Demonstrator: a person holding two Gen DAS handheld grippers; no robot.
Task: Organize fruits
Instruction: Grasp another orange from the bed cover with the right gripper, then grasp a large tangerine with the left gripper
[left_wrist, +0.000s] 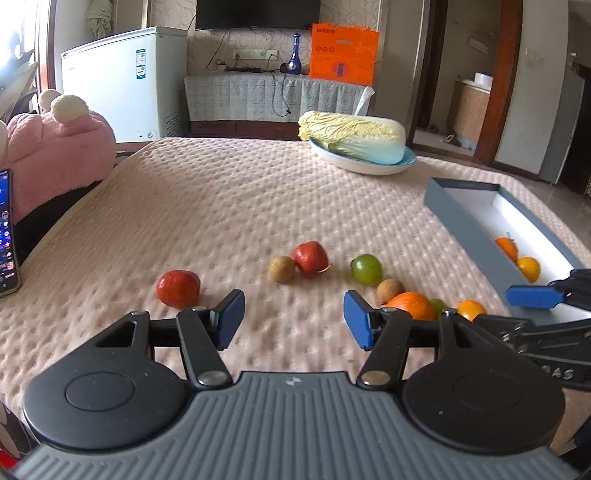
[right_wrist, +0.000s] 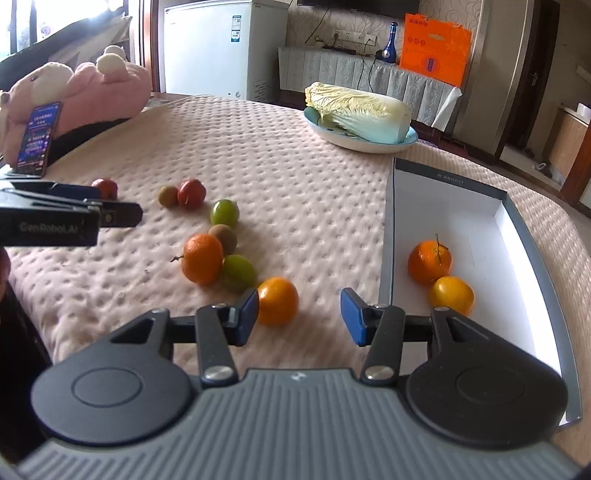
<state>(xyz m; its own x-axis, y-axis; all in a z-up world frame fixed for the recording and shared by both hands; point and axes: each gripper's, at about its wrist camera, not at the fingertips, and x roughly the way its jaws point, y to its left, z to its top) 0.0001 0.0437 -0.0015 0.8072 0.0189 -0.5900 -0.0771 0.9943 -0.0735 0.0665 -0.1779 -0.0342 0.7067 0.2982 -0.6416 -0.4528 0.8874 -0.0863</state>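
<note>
Between the blue pads of my right claw (right_wrist: 299, 317) there is only pink quilt; its jaws stand apart and grip nothing. I hold it low and tipped toward the table because the yellow-orange citrus (right_wrist: 277, 301) sits just past my left pad, touching or nearly touching it, and looks like the next piece to collect. Just right of that claw lies the grey box (right_wrist: 388, 236), its white floor already holding an orange with a stem (right_wrist: 429, 261) and a smaller yellow-orange fruit (right_wrist: 451, 295) beside it, so citrus seems to be gathering there.

Further out, a larger orange (right_wrist: 202, 258) rests against a green fruit (right_wrist: 239, 272) and a brown one (right_wrist: 223, 236), with another green fruit (right_wrist: 224, 213) beyond.

My left claw (left_wrist: 293, 319) hovers over bare quilt, spread and empty, probably waiting its turn near a red fruit (left_wrist: 178, 288). Ahead of it, a brown fruit (left_wrist: 281, 269) touches a second red fruit (left_wrist: 310, 258).

At the far side a cabbage (left_wrist: 352, 136) lies on a plate (left_wrist: 369, 168), well apart from the sorting.
</note>
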